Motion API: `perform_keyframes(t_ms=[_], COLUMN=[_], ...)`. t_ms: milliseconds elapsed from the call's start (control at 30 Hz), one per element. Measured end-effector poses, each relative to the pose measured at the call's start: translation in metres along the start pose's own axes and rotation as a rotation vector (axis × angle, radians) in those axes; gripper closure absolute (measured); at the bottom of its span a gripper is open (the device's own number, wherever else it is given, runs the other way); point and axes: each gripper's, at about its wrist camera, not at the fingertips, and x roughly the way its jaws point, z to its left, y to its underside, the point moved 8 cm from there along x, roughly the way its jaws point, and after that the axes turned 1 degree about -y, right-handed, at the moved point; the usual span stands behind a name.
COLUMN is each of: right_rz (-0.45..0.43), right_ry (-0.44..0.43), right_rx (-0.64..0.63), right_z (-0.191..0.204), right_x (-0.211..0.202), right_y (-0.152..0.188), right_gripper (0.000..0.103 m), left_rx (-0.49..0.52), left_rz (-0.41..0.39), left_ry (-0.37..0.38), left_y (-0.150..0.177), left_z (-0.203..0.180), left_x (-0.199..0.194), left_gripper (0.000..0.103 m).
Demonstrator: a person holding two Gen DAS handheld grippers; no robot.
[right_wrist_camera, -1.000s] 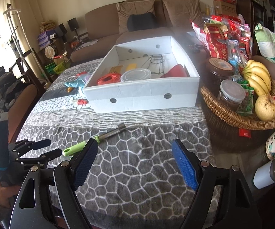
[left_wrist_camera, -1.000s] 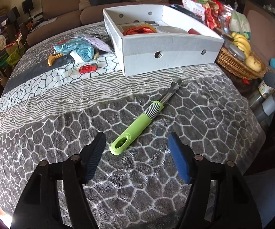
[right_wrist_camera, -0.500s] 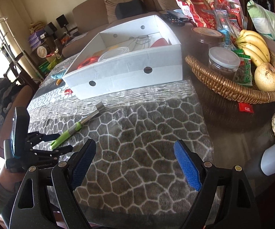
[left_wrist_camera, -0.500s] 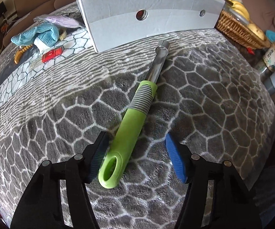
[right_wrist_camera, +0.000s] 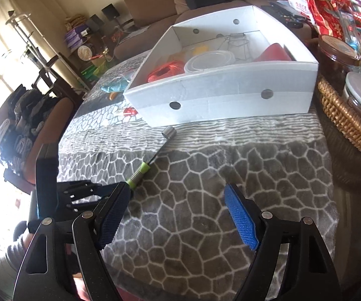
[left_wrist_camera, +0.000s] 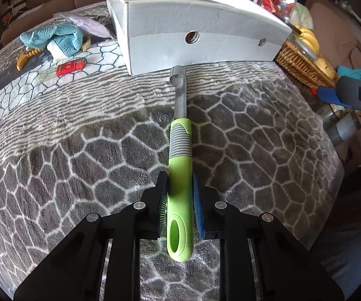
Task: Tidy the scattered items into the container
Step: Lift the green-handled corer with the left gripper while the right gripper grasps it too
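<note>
Fingers [left_wrist_camera: 166,190] of the left gripper [left_wrist_camera: 180,183] are clamping the green handle of the corer [left_wrist_camera: 180,175], having just closed on it; its metal tip is lying on the tabletop [left_wrist_camera: 80,175] ahead, just short of the white box [left_wrist_camera: 205,42]. Right gripper [right_wrist_camera: 178,215] is hanging spread wide, nothing between its fingers

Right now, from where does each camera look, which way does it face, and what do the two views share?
Left wrist: sits on the left gripper, looking steeply down the table; its jaws are shut on the green tool; the right gripper's tip shows far right.
Right wrist: sits on the open right gripper, facing the white box; a sleeve and left gripper show lower left.
Shared: tool, box, blanket, basket.
</note>
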Motion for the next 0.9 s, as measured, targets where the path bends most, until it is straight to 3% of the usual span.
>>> perform_keyframes(t_ms=[100, 200, 267, 433, 500, 533, 733, 900], right_rz=[0.06, 0.128, 0.178, 0.239, 0.253, 0.262, 0.259, 0.205], right_ry=[-0.119, -0.12, -0.115, -0.083, -0.055, -0.045, 0.025, -0.007], right_rx=[0.099, 0.11, 0.121, 0.128, 0.115, 0.104, 0.016, -0.013], right_z=[0.003, 0.009, 0.013, 0.017, 0.016, 0.017, 0.021, 0.031], right_x=[0.021, 0.05, 0.07, 0.104, 0.114, 0.118, 0.13, 0.114], right_y=[-0.013, -0.02, -0.019, -0.016, -0.014, -0.013, -0.005, -0.014], right_gripper=[0.023, 0.028, 0.041, 0.057, 0.069, 0.08, 0.09, 0.091], left_rx=[-0.012, -0.04, -0.065, -0.09, -0.1, -0.101, -0.117, -0.114], left_rz=[-0.003, -0.014, -0.019, -0.025, -0.03, -0.031, -0.03, -0.049], left_ry=[0.029, 0.063, 0.092, 0.129, 0.148, 0.158, 0.197, 0.232], left_y=[0.006, 0.009, 0.011, 0.014, 0.015, 0.016, 0.02, 0.014], left_z=[-0.007, -0.011, -0.012, -0.013, -0.014, -0.014, -0.012, -0.019], left_x=[-0.001, -0.001, -0.002, 0.0, 0.0, 0.001, 0.0, -0.01], left_gripper=[0.085, 0.085, 0.085, 0.085, 0.085, 0.084, 0.084, 0.084])
